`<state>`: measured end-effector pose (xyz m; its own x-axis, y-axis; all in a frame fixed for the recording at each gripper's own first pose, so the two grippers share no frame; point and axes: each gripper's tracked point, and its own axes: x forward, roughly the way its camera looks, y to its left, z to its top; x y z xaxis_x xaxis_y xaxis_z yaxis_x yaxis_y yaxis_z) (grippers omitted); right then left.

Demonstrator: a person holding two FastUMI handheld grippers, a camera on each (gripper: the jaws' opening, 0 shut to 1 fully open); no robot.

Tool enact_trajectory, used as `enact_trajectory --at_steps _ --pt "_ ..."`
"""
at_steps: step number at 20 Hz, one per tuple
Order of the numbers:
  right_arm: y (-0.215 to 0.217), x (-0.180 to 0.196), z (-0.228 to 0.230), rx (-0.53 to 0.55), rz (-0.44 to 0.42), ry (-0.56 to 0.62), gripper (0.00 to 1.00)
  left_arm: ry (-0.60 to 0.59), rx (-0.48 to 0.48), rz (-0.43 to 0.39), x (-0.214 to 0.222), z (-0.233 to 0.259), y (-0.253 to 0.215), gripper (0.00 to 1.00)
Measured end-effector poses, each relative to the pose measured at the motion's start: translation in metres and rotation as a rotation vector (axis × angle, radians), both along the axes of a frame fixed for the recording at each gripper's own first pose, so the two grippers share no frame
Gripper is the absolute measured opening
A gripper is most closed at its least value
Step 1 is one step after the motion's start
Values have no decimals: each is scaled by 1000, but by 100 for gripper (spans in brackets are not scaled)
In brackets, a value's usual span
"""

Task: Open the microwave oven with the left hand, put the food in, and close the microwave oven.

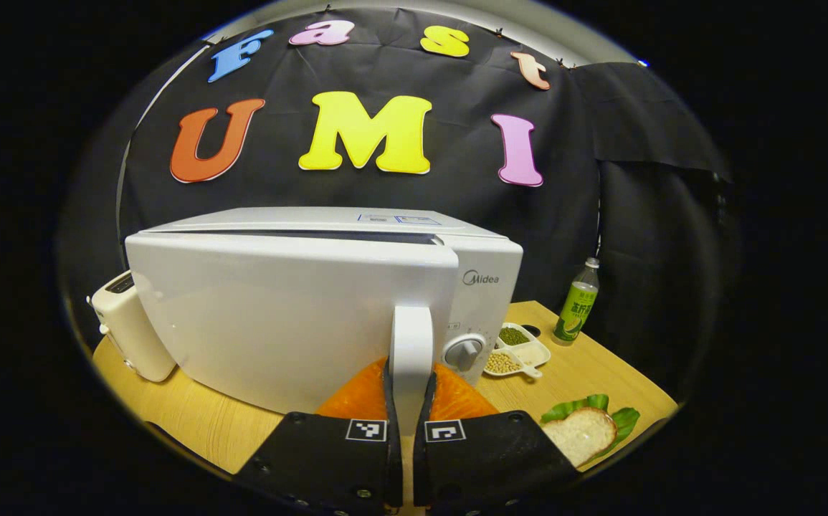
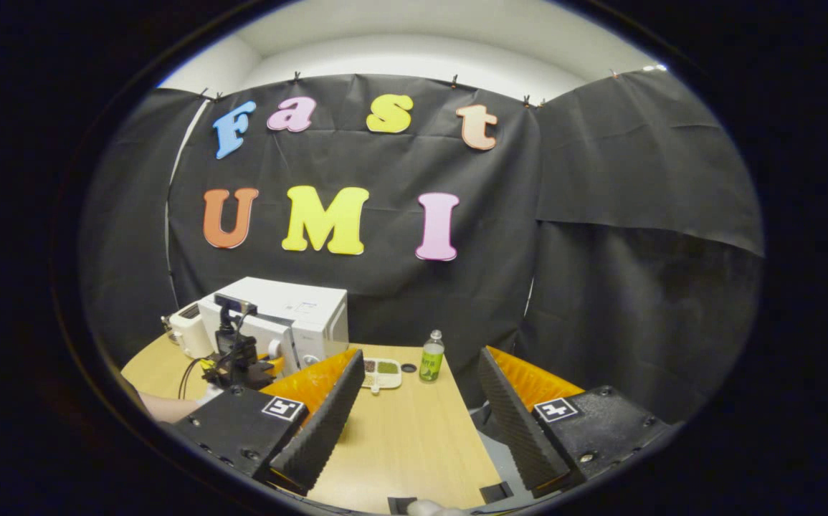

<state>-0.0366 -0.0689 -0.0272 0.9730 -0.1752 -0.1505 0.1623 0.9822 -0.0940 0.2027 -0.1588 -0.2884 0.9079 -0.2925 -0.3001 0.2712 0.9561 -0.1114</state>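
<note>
Clamped with the left gripper (image 1: 411,401) on the upright handle (image 1: 411,358) of the microwave (image 1: 292,315), door slightly ajar. Toaster (image 1: 130,330) at the table's (image 1: 600,365) left edge; bottle (image 1: 577,301) by the far right corner; divided dish (image 1: 517,351) and bread slice (image 1: 582,433) along the right edge.

left gripper (image 1: 411,401): black housings, square coded tags, round screws
right gripper (image 2: 414,408): black housings, ribbed pads (image 2: 327,416), coded tags, screws

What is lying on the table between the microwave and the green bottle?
In the left gripper view, a white divided dish of beans and grains lies between the microwave and the green bottle.
</note>
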Motion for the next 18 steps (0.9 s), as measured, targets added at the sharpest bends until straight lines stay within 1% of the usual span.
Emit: enact_trajectory --at_steps 2,3,4,5,7,8,9,10,11,12,13,14,15,16,17,18 --pt "3 1 -1 -6 12 1 96 3 -4 -15 -23 0 11 5" --pt "6 0 -1 -5 22 0 100 1 3 -19 -36 0 17 5" --pt "11 1 -1 -5 37 0 97 -4 12 -18 -48 1 25 0" --pt "16 1 -1 -10 49 1 97 -4 16 -19 -59 1 33 5" --pt "27 0 -3 -14 76 5 97 11 13 -23 -80 0 48 6" --pt "32 -1 -2 -11 93 3 97 14 20 -23 -90 0 55 9" --pt "39 -2 -3 -9 107 1 100 15 35 -22 -98 1 63 11" --pt "44 -3 -4 -4 121 1 97 18 46 -13 -103 1 71 13" --pt "50 -4 -6 0 135 3 96 14 51 8 -109 2 82 21" --pt "54 -6 -7 5 146 2 97 12 33 9 -113 5 87 25" --pt "58 -8 -7 9 154 1 97 14 19 22 -116 6 96 31" --pt "62 -9 -9 12 165 6 100 16 18 40 -119 7 105 35" --pt "66 -11 -12 13 173 11 100 16 23 57 -122 9 114 52" --pt "69 -14 -11 15 180 8 97 18 28 70 -124 10 123 62" --pt "72 -16 -13 15 186 8 97 18 32 92 -127 11 133 69" --pt "75 -18 -14 17 192 11 100 22 26 97 -130 11 140 87"
